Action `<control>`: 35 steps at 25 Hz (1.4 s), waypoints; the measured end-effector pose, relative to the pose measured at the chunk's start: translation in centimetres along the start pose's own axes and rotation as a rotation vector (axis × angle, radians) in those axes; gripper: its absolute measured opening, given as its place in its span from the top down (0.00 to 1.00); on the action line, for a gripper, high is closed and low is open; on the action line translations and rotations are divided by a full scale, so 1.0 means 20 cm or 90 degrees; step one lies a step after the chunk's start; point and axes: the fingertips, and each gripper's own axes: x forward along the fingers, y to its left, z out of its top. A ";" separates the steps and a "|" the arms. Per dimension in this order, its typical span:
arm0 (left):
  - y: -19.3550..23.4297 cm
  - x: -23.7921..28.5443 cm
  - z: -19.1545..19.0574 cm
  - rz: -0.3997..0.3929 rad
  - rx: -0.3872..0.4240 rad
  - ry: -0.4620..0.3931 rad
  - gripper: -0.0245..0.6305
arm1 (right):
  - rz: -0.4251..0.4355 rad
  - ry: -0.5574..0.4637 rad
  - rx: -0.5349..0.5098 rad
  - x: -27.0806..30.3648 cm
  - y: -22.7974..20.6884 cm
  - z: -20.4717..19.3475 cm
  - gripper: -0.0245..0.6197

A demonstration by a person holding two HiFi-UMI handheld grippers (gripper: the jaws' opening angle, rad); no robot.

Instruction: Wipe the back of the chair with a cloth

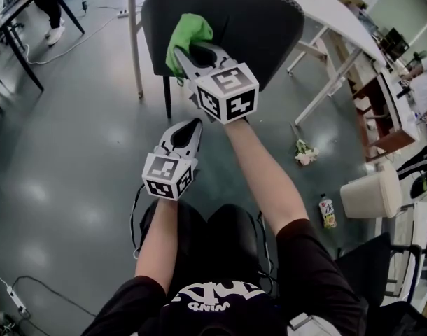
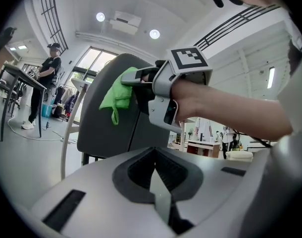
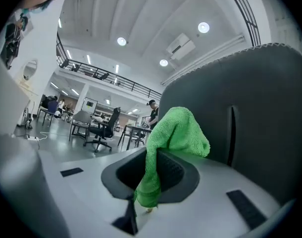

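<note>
A dark grey chair back (image 1: 259, 26) stands in front of me, tucked under a white table. My right gripper (image 1: 192, 47) is shut on a green cloth (image 1: 187, 33) and holds it against the left part of the chair back (image 3: 260, 113). The cloth (image 3: 173, 138) bunches out of the jaws in the right gripper view. My left gripper (image 1: 184, 133) hangs lower and nearer me, jaws together with nothing between them. From the left gripper view the cloth (image 2: 116, 93) shows pressed on the chair back (image 2: 99, 128), with the right gripper (image 2: 136, 83) behind it.
A white table (image 1: 318, 2) stands over the chair, its legs to the left and right. On the floor to the right lie a crumpled wad (image 1: 305, 152) and a bottle (image 1: 328, 212). A beige seat (image 1: 371, 194) stands at the right. A person (image 2: 44, 88) stands by desks at the left.
</note>
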 end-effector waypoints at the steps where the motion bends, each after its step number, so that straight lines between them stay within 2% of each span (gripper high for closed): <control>1: 0.00 0.00 0.00 -0.002 0.001 0.001 0.96 | 0.004 -0.002 -0.003 0.01 0.02 0.00 0.89; 5: -0.01 0.01 -0.01 -0.006 0.019 0.009 0.96 | -0.006 -0.009 -0.006 -0.04 -0.01 0.01 0.89; 12: -0.01 0.00 -0.01 -0.007 0.010 0.004 0.96 | -0.071 -0.007 -0.040 -0.30 -0.21 -0.02 0.89; 15: -0.02 0.00 0.00 -0.007 0.012 0.004 0.96 | -0.123 -0.003 -0.037 -0.50 -0.37 -0.05 0.89; 22: -0.03 -0.02 0.00 -0.005 0.012 0.004 0.96 | -0.283 0.004 -0.016 -1.06 -0.78 -0.16 0.89; 27: -0.05 -0.02 0.00 -0.008 0.017 0.006 0.96 | -0.370 0.010 -0.007 -1.34 -0.97 -0.20 0.89; 31: -0.03 -0.03 0.00 -0.006 0.013 0.004 0.96 | -0.384 0.025 0.005 -1.38 -0.99 -0.27 0.89; 35: -0.01 -0.04 0.00 0.000 0.017 0.003 0.96 | -0.344 0.044 -0.003 -1.23 -0.92 -0.33 0.89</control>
